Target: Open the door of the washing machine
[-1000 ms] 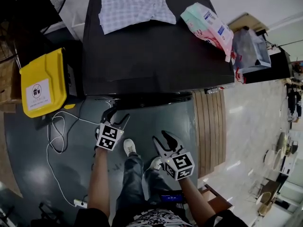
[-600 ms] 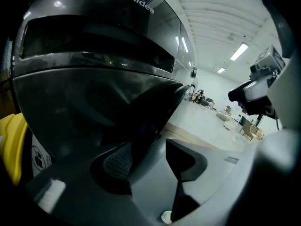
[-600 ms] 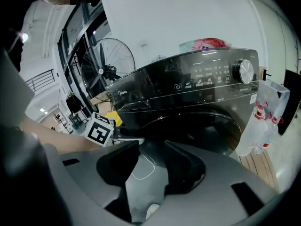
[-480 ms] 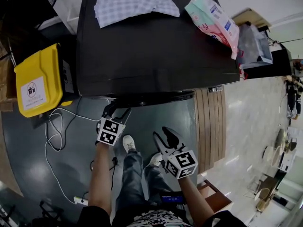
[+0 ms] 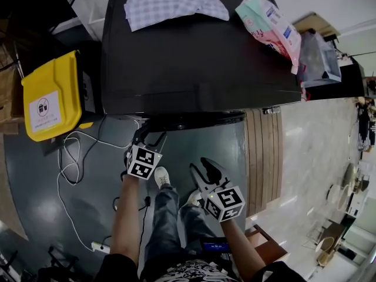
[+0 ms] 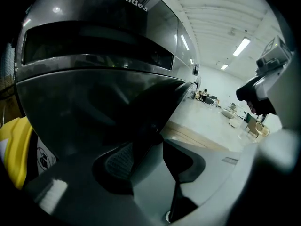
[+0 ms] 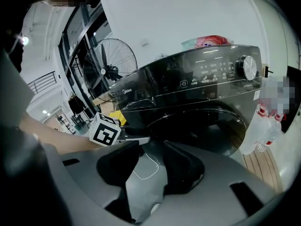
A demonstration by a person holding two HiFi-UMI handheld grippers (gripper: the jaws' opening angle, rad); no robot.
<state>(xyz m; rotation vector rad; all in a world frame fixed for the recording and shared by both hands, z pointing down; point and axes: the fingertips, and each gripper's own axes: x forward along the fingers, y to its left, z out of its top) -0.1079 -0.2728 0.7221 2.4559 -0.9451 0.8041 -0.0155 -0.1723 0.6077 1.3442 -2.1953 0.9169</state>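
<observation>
The black front-loading washing machine [image 5: 194, 51] stands ahead, and its round door [image 5: 194, 120] bulges from the front. My left gripper [image 5: 149, 138] has its tips at the door's left rim. In the left gripper view the door's [image 6: 117, 102] dark rim runs between the jaws of the left gripper [image 6: 148, 157]. These jaws have just been closing, and floor still shows between the rim and the right pad. My right gripper [image 5: 202, 168] hangs back over the floor, open and empty. Between the jaws of the right gripper [image 7: 150, 161] only floor shows, with the door [image 7: 197, 126] beyond.
A yellow bin [image 5: 53, 98] stands left of the machine, with a white cable [image 5: 73, 157] looping on the floor beside it. A checked cloth [image 5: 173, 2] and a pink-green pack [image 5: 267, 22] lie on the machine's top. Wooden slats [image 5: 261, 157] lie at the right. The person's shoe [image 5: 161, 176] is below the left gripper.
The left gripper's jaws have narrowed a little around the door's rim. Both hands stay about where they were, and the head view has shifted slightly.
</observation>
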